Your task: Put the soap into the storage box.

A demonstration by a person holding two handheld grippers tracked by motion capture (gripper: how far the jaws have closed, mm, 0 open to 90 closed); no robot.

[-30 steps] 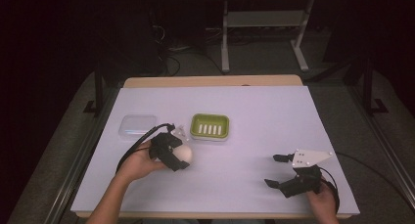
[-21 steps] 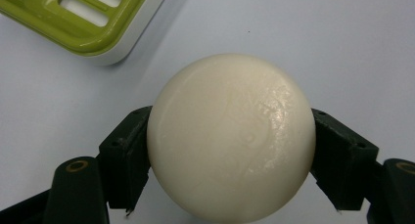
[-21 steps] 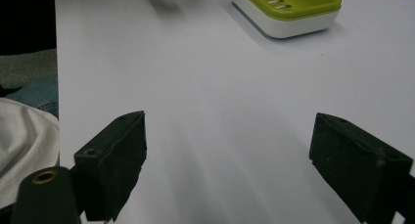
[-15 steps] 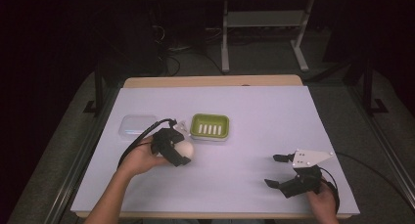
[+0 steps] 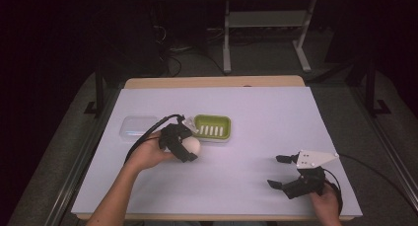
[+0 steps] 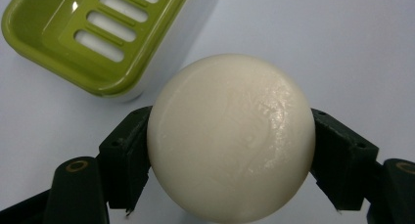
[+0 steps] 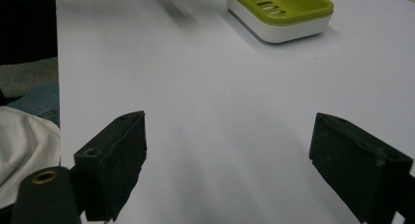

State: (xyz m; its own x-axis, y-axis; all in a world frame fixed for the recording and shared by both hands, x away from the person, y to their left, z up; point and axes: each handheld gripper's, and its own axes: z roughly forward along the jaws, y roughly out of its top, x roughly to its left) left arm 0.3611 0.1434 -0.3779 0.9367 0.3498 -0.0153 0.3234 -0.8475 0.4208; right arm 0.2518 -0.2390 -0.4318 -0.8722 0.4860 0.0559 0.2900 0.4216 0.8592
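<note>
At about nine o'clock on the white surface [image 5: 256, 107] lies a clear plastic lid [image 5: 136, 126], flat, with rounded corners. Just beside it, toward the centre, the left tongs [image 5: 190, 146] are clenched on a round cream soap [image 6: 230, 136]; its skin is smooth and a little glossy, with a faint stamped mark, and the two black pads press on its sides. Compared with one second ago, this hand has carried the soap a short way toward twelve o'clock, so it is now just beside the near left corner of the green soap dish [image 5: 212, 127], not over it. I judge that the soap is going to the dish and only the last reach and the lowering remain. The dish is a rounded rectangle of hard green plastic with a row of drain slots, sitting in a white base. At about four o'clock the right tongs [image 5: 279, 170] are released, holding nothing, just above the bare sheet.
</note>
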